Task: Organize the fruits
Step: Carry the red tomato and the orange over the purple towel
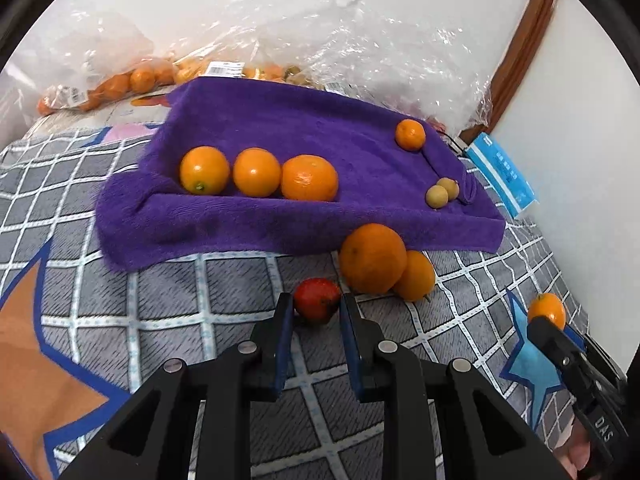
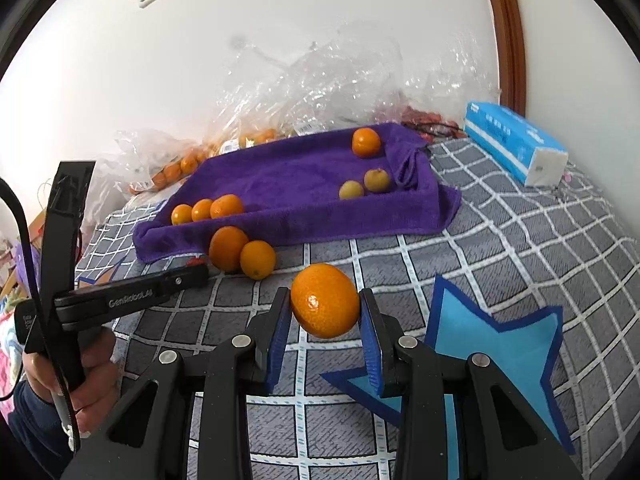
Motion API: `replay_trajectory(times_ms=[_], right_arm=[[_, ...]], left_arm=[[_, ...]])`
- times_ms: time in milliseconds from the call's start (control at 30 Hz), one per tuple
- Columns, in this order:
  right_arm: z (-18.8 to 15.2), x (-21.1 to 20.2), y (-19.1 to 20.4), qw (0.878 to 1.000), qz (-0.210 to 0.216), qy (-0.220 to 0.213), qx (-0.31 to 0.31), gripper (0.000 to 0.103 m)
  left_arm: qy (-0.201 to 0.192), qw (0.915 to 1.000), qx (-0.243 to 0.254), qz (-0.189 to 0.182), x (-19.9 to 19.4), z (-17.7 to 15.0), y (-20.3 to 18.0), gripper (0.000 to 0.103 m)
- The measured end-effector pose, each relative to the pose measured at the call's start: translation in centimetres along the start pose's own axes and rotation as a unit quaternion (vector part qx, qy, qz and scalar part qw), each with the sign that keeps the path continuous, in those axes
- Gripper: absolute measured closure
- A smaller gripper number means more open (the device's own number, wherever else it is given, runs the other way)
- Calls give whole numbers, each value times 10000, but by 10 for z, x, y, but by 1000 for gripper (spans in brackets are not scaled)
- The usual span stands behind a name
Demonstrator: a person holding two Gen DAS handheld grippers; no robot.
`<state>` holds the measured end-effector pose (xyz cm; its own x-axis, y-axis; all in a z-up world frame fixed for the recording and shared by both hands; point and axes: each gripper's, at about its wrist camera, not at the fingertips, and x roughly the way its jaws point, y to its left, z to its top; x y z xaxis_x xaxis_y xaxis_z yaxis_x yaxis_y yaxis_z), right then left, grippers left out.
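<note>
The left gripper had its fingers pinching a small red fruit that sat low over the checked bedspread, just in front of the purple towel. The right gripper pinched an orange between its blue pads, held clear of the bed, judging by the gap beneath it. Both holds looked like pickups meant for the towel, whose raised edges made a shallow tray that stopped round fruit rolling away.

Sorting by kind seemed to be the plan: three oranges lay in a touching row against the near-left fold, two pale little fruits sat together at the right edge, and one small orange rested alone in the far corner. A big orange and a smaller one were still off the towel, touching each other against its front edge. Plastic bags with more fruit lay behind, a tissue pack to the right.
</note>
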<state>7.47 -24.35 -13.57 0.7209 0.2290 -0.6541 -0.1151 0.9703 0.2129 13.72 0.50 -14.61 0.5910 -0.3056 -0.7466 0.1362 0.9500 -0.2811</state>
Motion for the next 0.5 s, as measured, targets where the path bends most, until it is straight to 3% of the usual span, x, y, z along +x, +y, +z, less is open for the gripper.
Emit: replay_trajectory(times_ms=[500], right_arm=[[43, 9, 10, 9998, 22, -55, -201, 70]], left_arm=[[-339, 9991, -212, 171, -40, 17, 18, 80]])
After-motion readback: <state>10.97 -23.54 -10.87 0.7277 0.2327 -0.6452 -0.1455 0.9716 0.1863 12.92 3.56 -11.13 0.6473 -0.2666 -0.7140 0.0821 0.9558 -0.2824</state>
